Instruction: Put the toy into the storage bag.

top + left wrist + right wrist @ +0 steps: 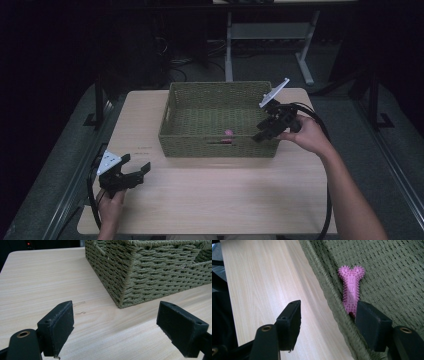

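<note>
Pale wood desk [210, 200] carries the left tool [134, 172] nearest, jaws wide apart and empty. Farther off, the right tool [264, 131] hangs over the woven basket's [200, 90] front wall, jaws parted and holding nothing. The pink spiky bone toy [351, 290] lies inside against that wall; lifting the right tool straight clear of the rim avoids snagging it, I judge.

High view: dim, room around the table [210, 200] nearly black, tabletop evenly lit from above, colours muted, fine detail soft. Left gripper view: bright, wood grain sharp ahead of the jaws, the jaws themselves slightly soft. Right gripper view: glare washes the table beyond the left jaw; basket [392, 267] weave and pink toy [351, 287] crisp past the right jaw.
</note>
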`<state>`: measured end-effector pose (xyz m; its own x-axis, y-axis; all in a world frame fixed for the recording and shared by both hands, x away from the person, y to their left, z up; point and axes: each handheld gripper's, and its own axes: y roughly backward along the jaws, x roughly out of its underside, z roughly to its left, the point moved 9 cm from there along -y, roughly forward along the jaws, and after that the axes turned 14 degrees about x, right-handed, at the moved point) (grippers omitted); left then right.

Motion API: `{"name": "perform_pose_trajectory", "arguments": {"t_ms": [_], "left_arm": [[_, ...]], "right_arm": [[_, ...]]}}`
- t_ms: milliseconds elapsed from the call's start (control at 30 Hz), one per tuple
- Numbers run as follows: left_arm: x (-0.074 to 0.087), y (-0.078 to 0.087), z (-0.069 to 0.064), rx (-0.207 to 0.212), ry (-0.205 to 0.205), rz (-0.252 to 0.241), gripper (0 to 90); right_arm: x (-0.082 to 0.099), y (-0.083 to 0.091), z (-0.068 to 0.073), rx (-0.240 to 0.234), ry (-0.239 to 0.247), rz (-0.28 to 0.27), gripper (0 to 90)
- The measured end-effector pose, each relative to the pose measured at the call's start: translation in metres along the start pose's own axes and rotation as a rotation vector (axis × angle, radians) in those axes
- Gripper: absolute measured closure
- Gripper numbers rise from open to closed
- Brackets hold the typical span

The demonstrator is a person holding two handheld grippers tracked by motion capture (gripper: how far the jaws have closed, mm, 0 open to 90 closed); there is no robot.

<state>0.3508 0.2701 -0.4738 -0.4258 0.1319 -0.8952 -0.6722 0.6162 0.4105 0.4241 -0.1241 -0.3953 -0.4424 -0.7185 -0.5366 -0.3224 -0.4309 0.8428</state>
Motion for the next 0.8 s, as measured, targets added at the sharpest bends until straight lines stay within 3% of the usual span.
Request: {"name": "perform_pose_trajectory", "arguments": {"t_ms": [533,800], "left_arm": [[0.001,-0.001,-0.001,0.000,-0.005,0.005,13.8],[0.001,0.000,-0.001,-0.001,-0.002,0.004,13.9]], "right_arm": [[0.027,0.006,0.023,0.004,0.005,-0.035,35.4],[0.045,0.001,0.035,0.003,0.001,-0.044,33.2]]}}
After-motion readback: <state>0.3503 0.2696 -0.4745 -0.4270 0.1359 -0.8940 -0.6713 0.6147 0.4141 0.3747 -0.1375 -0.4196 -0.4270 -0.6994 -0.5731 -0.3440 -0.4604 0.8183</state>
